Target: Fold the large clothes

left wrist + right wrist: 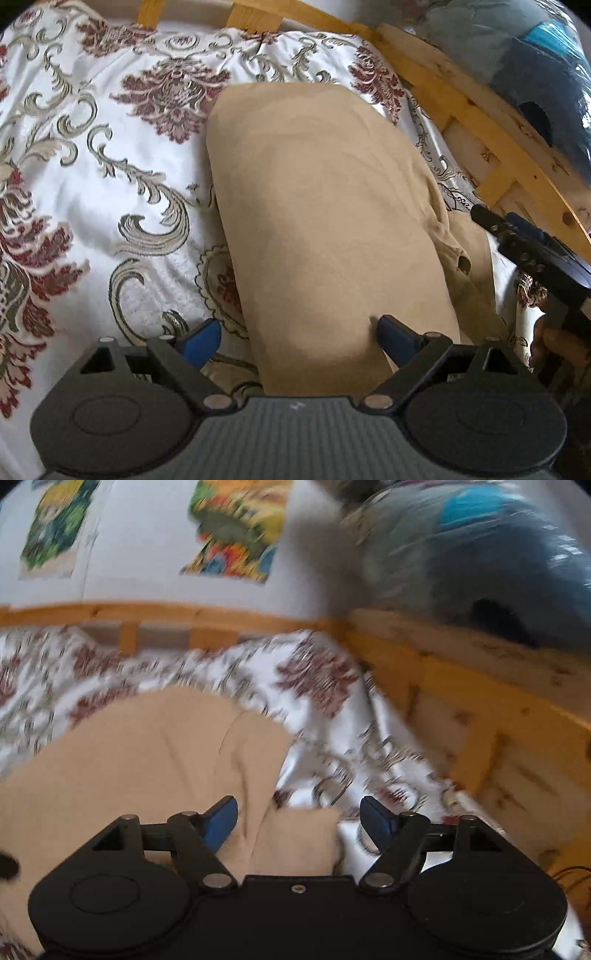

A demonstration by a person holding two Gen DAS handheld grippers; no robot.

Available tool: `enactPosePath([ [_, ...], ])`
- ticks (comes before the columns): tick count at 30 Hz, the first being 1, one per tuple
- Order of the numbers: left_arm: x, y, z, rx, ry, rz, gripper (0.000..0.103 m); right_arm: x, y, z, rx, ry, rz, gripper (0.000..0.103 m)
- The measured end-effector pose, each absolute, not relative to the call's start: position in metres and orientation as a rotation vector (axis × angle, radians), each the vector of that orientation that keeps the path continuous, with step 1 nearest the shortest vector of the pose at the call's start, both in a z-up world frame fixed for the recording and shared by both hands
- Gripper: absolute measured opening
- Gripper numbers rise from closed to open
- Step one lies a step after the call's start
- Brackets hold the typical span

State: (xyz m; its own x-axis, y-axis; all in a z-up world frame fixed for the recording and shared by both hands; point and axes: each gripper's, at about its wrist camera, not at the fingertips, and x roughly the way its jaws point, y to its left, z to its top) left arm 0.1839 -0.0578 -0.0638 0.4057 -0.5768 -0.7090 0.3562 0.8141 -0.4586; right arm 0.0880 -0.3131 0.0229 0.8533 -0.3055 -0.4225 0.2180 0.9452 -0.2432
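A tan garment [325, 221] lies folded into a long strip on a white bedspread with red and grey floral pattern [92, 155]. My left gripper [299, 338] is open, its blue-padded fingers straddling the garment's near end just above it. The right gripper's black body [535, 251] shows at the right edge of the left wrist view, beside the garment's right side. In the right wrist view the right gripper [299, 819] is open and empty over a tan flap [295, 838] at the garment's [140, 753] edge. That view is blurred.
A wooden bed frame [472, 110] runs along the far and right sides of the bedspread [332, 686]. A blue-grey bundle in plastic [480, 554] sits beyond the frame. Colourful pictures [240, 528] hang on the white wall.
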Motion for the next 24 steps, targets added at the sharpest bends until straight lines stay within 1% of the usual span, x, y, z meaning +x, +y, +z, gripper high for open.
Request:
enactPosePath([
  [1, 0.186, -0.058, -0.064, -0.251, 0.996, -0.592, 0.094, 0.088, -0.311, 0.023, -0.186, 0.478, -0.249, 0.074],
  [2, 0.186, -0.059, -0.065, -0.248, 0.997, -0.589, 0.094, 0.090, -0.308, 0.020, -0.192, 0.501, -0.211, 0.070],
  [4, 0.187, -0.059, -0.067, -0.250, 0.995, -0.584, 0.094, 0.097, -0.302, 0.007, -0.221, 0.581, -0.171, 0.053],
  [5, 0.187, -0.059, -0.069, -0.255, 0.996, -0.583, 0.094, 0.102, -0.300, -0.004, -0.234, 0.643, -0.149, 0.039],
  [6, 0.187, -0.059, -0.072, -0.264, 1.001, -0.584, 0.094, 0.105, -0.299, -0.011, -0.238, 0.681, -0.135, 0.029],
  [9, 0.186, -0.060, -0.077, -0.271, 1.001, -0.578, 0.094, 0.110, -0.294, -0.032, -0.275, 0.717, -0.121, 0.029],
  [13, 0.182, -0.061, -0.078, -0.245, 0.976, -0.570, 0.097, 0.109, -0.289, -0.039, -0.295, 0.697, -0.122, 0.030],
  [15, 0.179, -0.059, -0.081, -0.247, 0.961, -0.566, 0.100, 0.108, -0.292, -0.029, -0.247, 0.685, -0.136, 0.029],
  [20, 0.179, -0.055, -0.083, -0.264, 0.956, -0.578, 0.101, 0.107, -0.285, 0.012, -0.231, 0.520, -0.148, 0.030],
  [24, 0.178, -0.052, -0.086, -0.270, 0.945, -0.586, 0.102, 0.149, -0.267, 0.028, -0.264, 0.536, -0.034, 0.031],
])
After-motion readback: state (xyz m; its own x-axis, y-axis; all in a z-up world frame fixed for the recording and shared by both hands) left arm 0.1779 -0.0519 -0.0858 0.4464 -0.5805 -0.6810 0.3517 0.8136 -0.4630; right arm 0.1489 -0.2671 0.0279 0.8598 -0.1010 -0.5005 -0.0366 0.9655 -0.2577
